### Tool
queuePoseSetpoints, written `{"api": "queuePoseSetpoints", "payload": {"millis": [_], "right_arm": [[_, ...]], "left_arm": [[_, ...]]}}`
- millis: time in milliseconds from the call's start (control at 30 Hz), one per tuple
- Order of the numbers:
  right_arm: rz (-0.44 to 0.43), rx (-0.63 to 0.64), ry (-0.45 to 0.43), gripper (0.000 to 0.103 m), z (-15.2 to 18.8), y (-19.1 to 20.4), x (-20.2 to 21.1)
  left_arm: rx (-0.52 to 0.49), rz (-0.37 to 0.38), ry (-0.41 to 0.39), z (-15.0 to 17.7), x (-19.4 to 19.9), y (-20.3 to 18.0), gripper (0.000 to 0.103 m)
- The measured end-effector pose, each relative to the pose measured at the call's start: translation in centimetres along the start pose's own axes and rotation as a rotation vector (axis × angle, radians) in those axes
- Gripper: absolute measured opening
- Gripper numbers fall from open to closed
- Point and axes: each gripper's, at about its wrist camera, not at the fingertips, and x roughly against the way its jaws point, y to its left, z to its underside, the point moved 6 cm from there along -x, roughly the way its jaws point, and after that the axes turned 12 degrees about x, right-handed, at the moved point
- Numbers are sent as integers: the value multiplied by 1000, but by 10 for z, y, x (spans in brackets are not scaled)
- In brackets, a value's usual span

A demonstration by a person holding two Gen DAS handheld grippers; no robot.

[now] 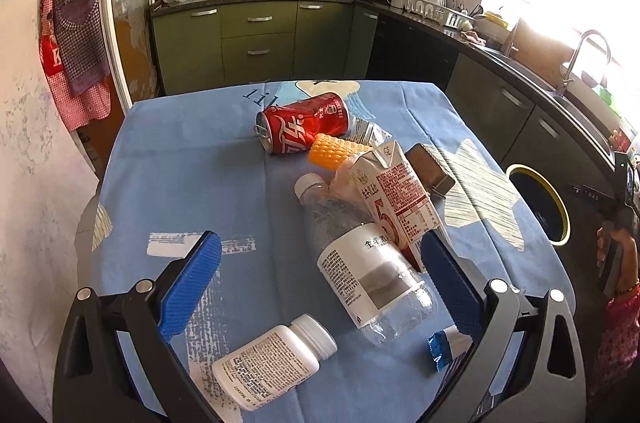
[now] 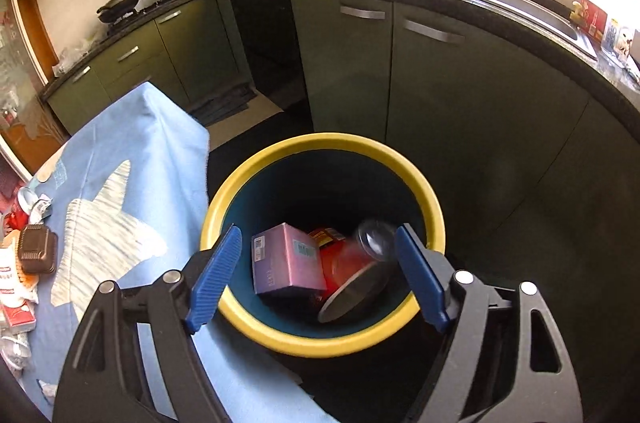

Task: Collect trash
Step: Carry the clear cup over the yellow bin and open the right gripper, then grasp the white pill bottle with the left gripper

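Note:
In the left wrist view, trash lies on a blue-clothed table (image 1: pixel 192 175): a red cola can (image 1: pixel 302 123) on its side, an orange ridged piece (image 1: pixel 332 151), a milk carton (image 1: pixel 400 195), a clear plastic bottle (image 1: pixel 360 259), a white pill bottle (image 1: pixel 272 363) and a blue wrapper (image 1: pixel 440 349). My left gripper (image 1: pixel 320 283) is open, its jaws either side of the clear bottle. In the right wrist view, my right gripper (image 2: pixel 320 275) is open and empty above a yellow-rimmed bin (image 2: pixel 320 143) holding a pink box (image 2: pixel 286 259), a clear cup (image 2: pixel 374 235) and a red item.
The bin (image 1: pixel 560 199) stands on the floor right of the table. A brown box (image 1: pixel 430 169) lies by the carton; it also shows in the right wrist view (image 2: pixel 38 249). Green cabinets, stove and sink counter ring the room. A wall with aprons is at left.

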Motion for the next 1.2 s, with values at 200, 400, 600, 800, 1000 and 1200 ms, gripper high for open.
{"api": "queuePoseSetpoints", "payload": {"millis": [200,400,600,800,1000,1200], "right_arm": [[-80,-29,-34,78,22,13,22],[-150,-23,-37,78,28,34,28],[-180,-25,-40,78,31,45,30],[-202,-14,-44,78,34,54,34],[-208,-12,-42,78,36,59,35],[-218,-5,-46,78,34,62,37]], "left_arm": [[-30,14,40,5,-5,1,98],[-117,24,95,10,-5,10,98],[-411,106,189,35,-9,4,98],[-681,174,336,67,-18,3,98],[-747,185,449,74,-37,21,98],[-763,172,528,90,-51,37,78]]}}
